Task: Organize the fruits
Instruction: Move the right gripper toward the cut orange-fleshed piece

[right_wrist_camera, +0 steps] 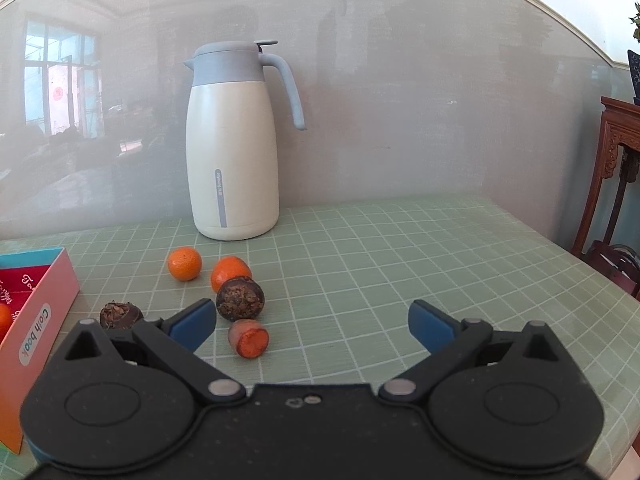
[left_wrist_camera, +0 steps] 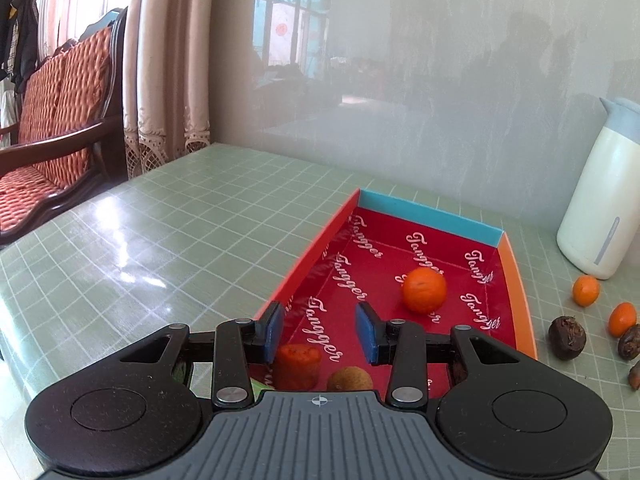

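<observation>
A red box (left_wrist_camera: 520, 292) lined with printed red paper lies on the green table. In it are a tangerine (left_wrist_camera: 424, 290), an orange-red cylinder piece (left_wrist_camera: 297, 366) and a small brown round fruit (left_wrist_camera: 350, 379). My left gripper (left_wrist_camera: 322, 330) is open and empty above the box's near end. My right gripper (right_wrist_camera: 312, 322) is open wide and empty. Ahead of it on the table lie two tangerines (right_wrist_camera: 184, 264) (right_wrist_camera: 230, 271), two dark brown fruits (right_wrist_camera: 240, 299) (right_wrist_camera: 120, 314) and an orange-red piece (right_wrist_camera: 249, 338). The box's corner (right_wrist_camera: 40, 312) shows at the left.
A cream thermos jug (right_wrist_camera: 232, 152) with a grey lid stands at the back by the wall; it also shows in the left wrist view (left_wrist_camera: 596, 204). A wooden cushioned bench (left_wrist_camera: 60, 120) stands left of the table, a carved wooden stand (right_wrist_camera: 616, 184) to the right.
</observation>
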`<state>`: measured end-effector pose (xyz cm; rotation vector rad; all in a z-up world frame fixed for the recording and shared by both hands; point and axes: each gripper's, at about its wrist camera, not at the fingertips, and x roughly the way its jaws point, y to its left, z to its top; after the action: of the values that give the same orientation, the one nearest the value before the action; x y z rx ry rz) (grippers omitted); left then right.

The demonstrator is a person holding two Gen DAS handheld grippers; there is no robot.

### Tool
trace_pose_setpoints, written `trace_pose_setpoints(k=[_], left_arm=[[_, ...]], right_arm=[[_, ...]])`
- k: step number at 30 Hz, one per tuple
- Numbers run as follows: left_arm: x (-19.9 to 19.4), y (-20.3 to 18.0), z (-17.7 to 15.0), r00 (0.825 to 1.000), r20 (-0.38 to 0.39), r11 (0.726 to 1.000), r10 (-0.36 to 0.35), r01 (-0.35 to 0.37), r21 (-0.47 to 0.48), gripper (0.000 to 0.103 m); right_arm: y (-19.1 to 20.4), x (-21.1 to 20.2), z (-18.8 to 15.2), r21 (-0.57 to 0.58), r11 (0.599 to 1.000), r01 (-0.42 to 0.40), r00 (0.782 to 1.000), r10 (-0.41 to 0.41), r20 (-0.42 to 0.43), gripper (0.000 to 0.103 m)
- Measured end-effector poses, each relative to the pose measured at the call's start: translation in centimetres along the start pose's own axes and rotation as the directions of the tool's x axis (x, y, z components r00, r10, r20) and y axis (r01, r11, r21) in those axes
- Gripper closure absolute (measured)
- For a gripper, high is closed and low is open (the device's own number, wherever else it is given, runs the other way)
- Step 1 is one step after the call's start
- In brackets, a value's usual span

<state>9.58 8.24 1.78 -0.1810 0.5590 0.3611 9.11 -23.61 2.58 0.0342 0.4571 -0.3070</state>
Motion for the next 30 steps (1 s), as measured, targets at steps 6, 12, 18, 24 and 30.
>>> trace_pose_setpoints(k=[6,12,18,24,30], left_arm=[[-1.9,1.4,0.3,0.999,0.039,1.0,0.0,-0.001,0.02,0.063],[-2.8,3.3,-0.4,0.999,0.044,1.0,0.015,-0.015,0.011,0.063],[-2.9,5.1,-1.1,0.998,0.047,0.999,0.049,-0.049,-0.009,0.058],[-3.5,6.5,-1.3,0.99,0.098,0.995,0.097,-0.095,-0.024,0.041],[-3.6,8.7,-1.5,0.981,0.112,0.986,0.156,-0.148,-0.082,0.025]], right_arm=[[0.5,0.1,-0.1,-0.008,1.0,-0.01,1.0,0.01,-0.006,0.0],[1.5,0.6,-0.5,-0.036,0.999,-0.024,1.0,0.024,-0.021,0.0],[1.9,1.7,-0.6,-0.035,0.998,-0.048,0.998,0.046,-0.053,0.002],[2.4,3.1,-0.7,-0.03,0.998,-0.059,0.994,0.056,-0.099,0.004],[3.2,4.7,-0.7,-0.041,0.998,-0.05,0.991,0.044,-0.13,0.007]])
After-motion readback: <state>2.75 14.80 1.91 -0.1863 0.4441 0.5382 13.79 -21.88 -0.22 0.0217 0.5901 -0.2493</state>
